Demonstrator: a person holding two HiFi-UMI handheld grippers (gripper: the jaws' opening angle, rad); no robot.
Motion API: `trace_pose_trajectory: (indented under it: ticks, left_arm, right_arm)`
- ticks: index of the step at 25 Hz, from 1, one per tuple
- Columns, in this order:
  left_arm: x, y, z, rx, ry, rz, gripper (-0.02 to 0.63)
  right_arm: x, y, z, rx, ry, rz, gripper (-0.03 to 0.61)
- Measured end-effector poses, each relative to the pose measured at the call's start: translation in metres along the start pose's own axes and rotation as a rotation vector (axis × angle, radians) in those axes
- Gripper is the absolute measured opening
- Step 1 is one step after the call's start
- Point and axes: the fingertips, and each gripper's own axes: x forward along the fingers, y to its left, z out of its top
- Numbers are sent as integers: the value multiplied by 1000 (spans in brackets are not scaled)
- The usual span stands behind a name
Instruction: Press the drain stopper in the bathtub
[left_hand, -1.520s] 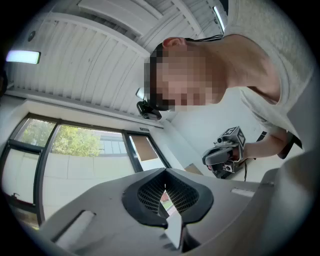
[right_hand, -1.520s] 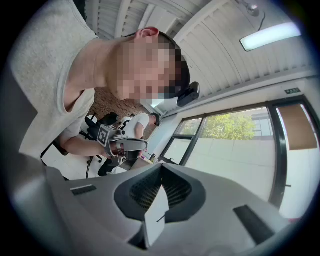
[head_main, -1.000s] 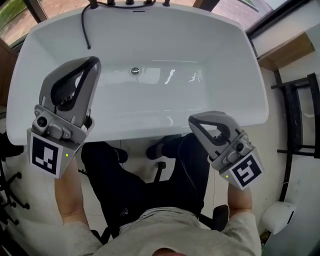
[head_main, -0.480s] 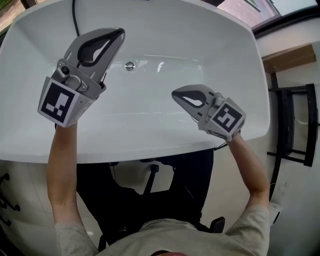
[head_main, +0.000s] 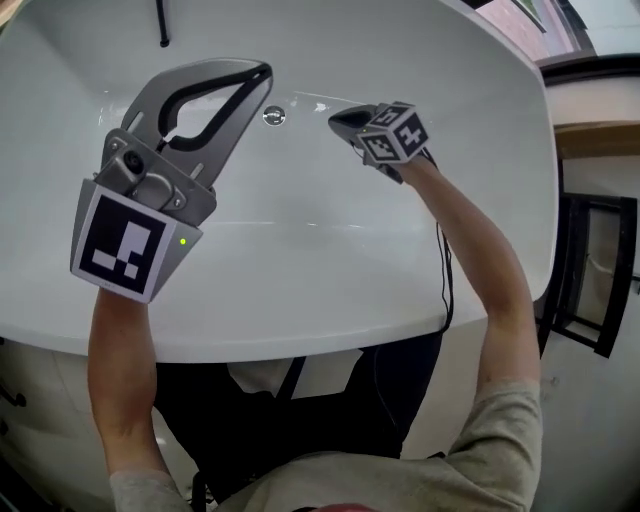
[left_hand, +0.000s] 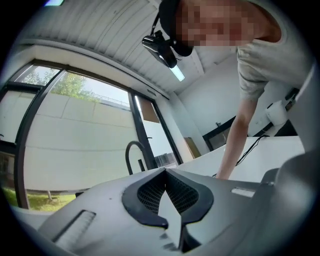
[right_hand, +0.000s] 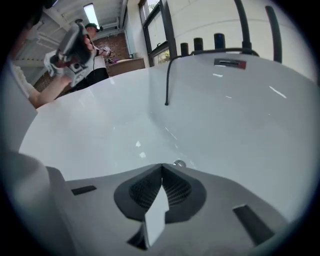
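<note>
In the head view, the drain stopper (head_main: 273, 117) sits on the floor of the white bathtub (head_main: 330, 335), near the far end. The right gripper (head_main: 338, 118) reaches deep into the tub at arm's length with its tip just beside the stopper, to the stopper's right. This looks like the approach for the press. The left gripper (head_main: 265, 70) is held higher, its tip just left of the stopper in the picture. It seems parked there to keep out of the way. A black hose (head_main: 160, 25) hangs over the far wall, well left of the drain. The tub floor around the stopper is bare, so there is free room on every side.

In the left gripper view, the jaws are pressed together at the tips with nothing between them. They point up and away toward a window (left_hand: 75, 125), not at the tub floor, which fits an idle hand.

In the right gripper view, the jaws are likewise closed tip to tip and hold nothing. A closed tip makes one blunt point for pushing. The stopper (right_hand: 178, 164) peeps out just past the tip, slightly right of it. I judge a short move forward and down is needed. The hose (right_hand: 167, 82) and the taps (right_hand: 200, 45) on the far rim stand well apart from that path.
</note>
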Motion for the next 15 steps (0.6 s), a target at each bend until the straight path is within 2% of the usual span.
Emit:
trace_pose_trajectory:
  ticks: [3, 6, 8, 12, 15]
  left_arm:
    - [-1, 2, -1, -11, -11, 12, 8]
    - [-4, 7, -7, -25, -11, 57, 8]
    - [-6, 9, -10, -19, 6, 86, 8]
    - [-7, 9, -7, 34, 26, 102, 8]
    - [-7, 9, -6, 52, 30, 110, 8]
  right_arm:
    - [71, -29, -9, -37, 38, -30, 2]
    - [136, -40, -36, -150, 154, -71, 2]
    - [170, -36, -49, -210, 190, -77, 2]
    - [213, -33, -56, -204, 153, -91, 2]
    - [229, -47, -67, -186, 158, -150, 2]
